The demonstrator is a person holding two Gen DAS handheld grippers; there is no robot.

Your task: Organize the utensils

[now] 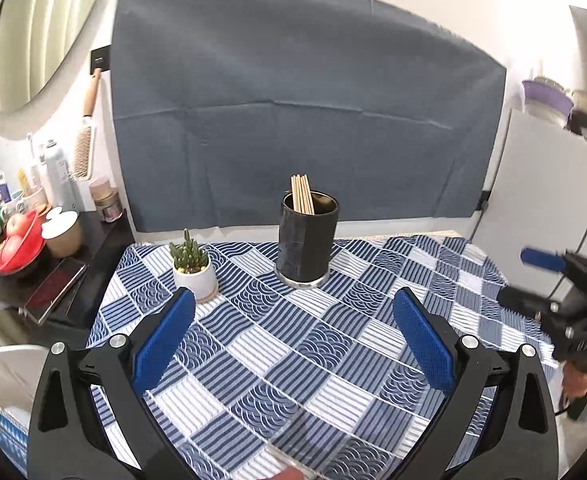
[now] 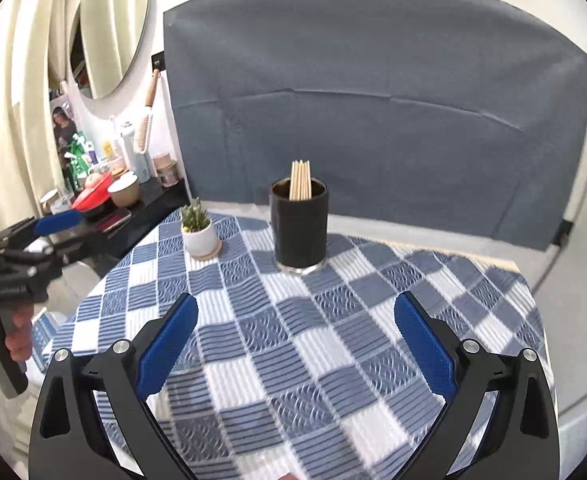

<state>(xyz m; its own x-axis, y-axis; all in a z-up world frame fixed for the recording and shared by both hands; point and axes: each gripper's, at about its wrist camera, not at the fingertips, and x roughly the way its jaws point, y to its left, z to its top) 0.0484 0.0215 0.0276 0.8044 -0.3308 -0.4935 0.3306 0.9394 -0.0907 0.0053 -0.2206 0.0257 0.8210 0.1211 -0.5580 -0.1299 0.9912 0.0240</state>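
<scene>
A black cylindrical holder (image 1: 306, 240) stands upright at the far middle of the table, with several wooden chopsticks (image 1: 302, 193) standing in it. It also shows in the right wrist view (image 2: 299, 229), chopsticks (image 2: 300, 180) upright inside. My left gripper (image 1: 293, 308) is open and empty, well short of the holder above the cloth. My right gripper (image 2: 295, 314) is open and empty, also short of the holder. Each gripper shows at the other view's edge: the right gripper (image 1: 565, 280) and the left gripper (image 2: 33, 240).
A blue-and-white checked tablecloth (image 1: 313, 352) covers the table. A small succulent in a white pot (image 1: 192, 268) stands left of the holder. A dark side shelf (image 1: 53, 264) at the left holds a red bowl, cups and bottles. A grey cloth (image 1: 293, 112) hangs behind.
</scene>
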